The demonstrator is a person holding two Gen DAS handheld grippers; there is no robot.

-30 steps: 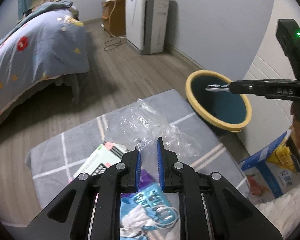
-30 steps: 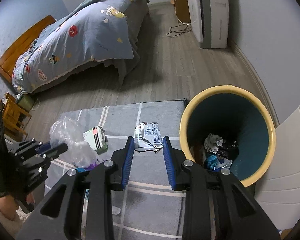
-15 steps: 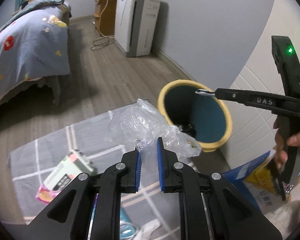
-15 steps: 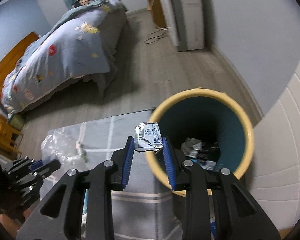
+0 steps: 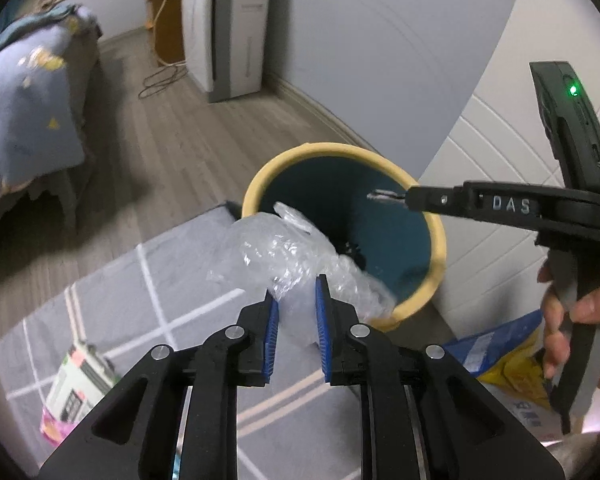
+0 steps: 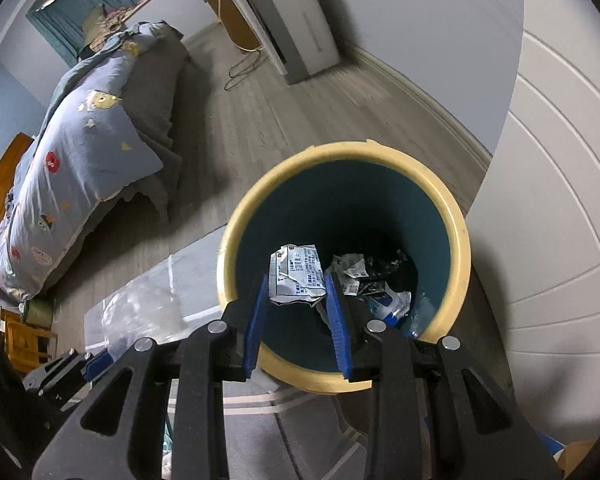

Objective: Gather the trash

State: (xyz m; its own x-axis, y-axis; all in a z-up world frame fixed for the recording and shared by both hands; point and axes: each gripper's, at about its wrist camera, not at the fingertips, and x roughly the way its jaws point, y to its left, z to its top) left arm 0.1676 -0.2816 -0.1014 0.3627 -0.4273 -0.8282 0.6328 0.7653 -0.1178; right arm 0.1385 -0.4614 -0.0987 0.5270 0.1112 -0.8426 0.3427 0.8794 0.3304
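A yellow-rimmed bin [image 5: 342, 151] with a teal inside stands at the corner of a grey rug. My left gripper [image 5: 297, 305] has a crumpled clear plastic bag [image 5: 280, 254] between its blue pads. Its jaws are opening, and the bag reaches over the bin's near rim. In the right wrist view my right gripper [image 6: 296, 282] is shut on a torn silver wrapper [image 6: 298, 270] and hangs over the bin's [image 6: 342, 151] mouth. Crumpled trash [image 6: 370, 280] lies at the bottom. The right gripper [image 5: 384, 195] also shows from the side in the left wrist view, held by a person's hand [image 5: 580, 320].
A small white and green box [image 5: 80, 376] lies on the grey rug [image 5: 140, 280]. A blue and yellow bag [image 5: 512, 356] sits right of the bin by a white panelled wall. A bed [image 6: 84, 160] and a white appliance [image 5: 228, 28] stand farther off on the wood floor.
Both grippers moved toward the bin with their loads. The wrapper went from over the rug to over the bin's mouth. The bag reached the rim, and the left jaws stand slightly wider.
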